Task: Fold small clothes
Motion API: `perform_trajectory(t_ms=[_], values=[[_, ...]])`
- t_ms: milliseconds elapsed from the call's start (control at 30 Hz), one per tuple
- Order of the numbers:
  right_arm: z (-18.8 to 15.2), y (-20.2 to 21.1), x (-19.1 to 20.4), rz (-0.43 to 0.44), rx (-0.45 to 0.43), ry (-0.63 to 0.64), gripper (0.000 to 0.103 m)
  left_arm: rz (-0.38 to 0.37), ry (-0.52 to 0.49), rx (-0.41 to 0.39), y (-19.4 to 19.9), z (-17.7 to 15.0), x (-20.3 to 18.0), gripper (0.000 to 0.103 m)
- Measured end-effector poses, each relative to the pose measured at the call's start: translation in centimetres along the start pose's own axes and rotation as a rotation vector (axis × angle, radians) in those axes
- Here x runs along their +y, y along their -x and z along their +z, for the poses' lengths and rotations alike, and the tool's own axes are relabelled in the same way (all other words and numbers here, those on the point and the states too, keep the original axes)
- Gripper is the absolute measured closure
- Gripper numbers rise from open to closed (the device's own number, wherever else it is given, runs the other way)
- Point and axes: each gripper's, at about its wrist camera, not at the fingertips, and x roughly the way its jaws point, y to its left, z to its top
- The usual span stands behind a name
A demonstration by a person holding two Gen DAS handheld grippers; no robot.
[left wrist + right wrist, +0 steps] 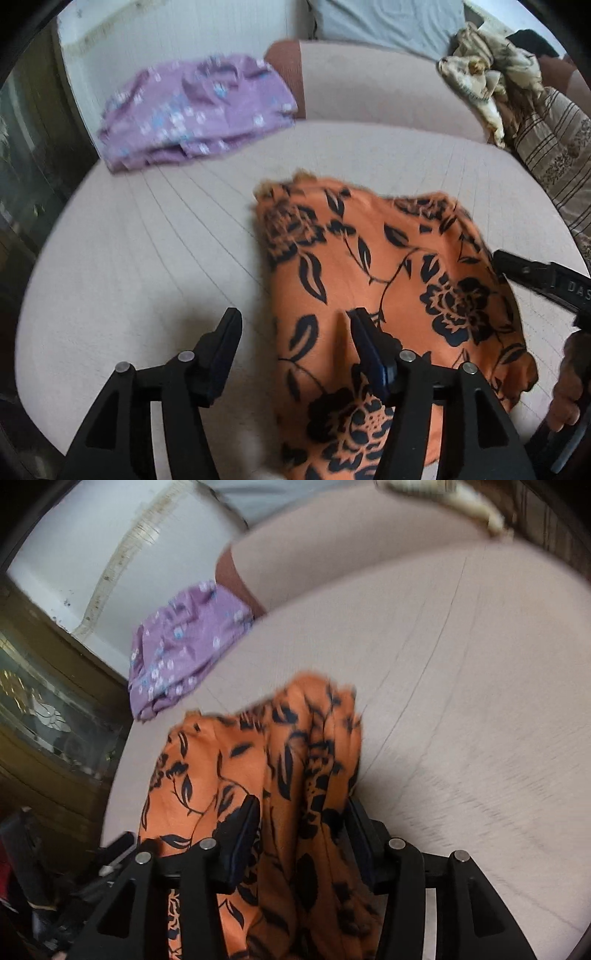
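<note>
Orange garment (258,760) between right gripper (301,819)

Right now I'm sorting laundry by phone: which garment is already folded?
On the pale sofa seat, look to the far left corner by the backrest. The purple garment with small white-blue flowers lies there folded, unlike the orange black-flowered garment nearer.

Orange floral garment (258,775) between right gripper (301,834) fingers

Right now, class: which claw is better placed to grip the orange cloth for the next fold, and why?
Probably the right claw: a bunched ridge of the orange cloth already lies between its open fingers. The left claw straddles the cloth's flat edge, one finger over bare cushion.
</note>
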Motion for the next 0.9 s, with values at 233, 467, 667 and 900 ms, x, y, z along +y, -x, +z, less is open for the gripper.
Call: perform_trajectory(t_ms=[233,467,667,900], values=[[-1.1,4.8,3.0,0.112,-0.140,0.103,0.055,0.071,-0.018,-0.016,2.1,-2.2,1.4,0.033],[-4.9,-1.3,2.4,-0.124,0.127,0.100,0.063,0.083,0.017,0.069,0.6,-3.8,1.6,0.031],[-5.6,5.1,5.0,-0.146,-0.073,0.152,0.058,0.093,0.058,-0.088,7.4,-2.1,2.1,0.028],[-6.8,13.1,8.1,-0.205,-0.269,0.221,0.049,0.177,0.080,-0.293,15.3,-1.8,2.2,0.008]])
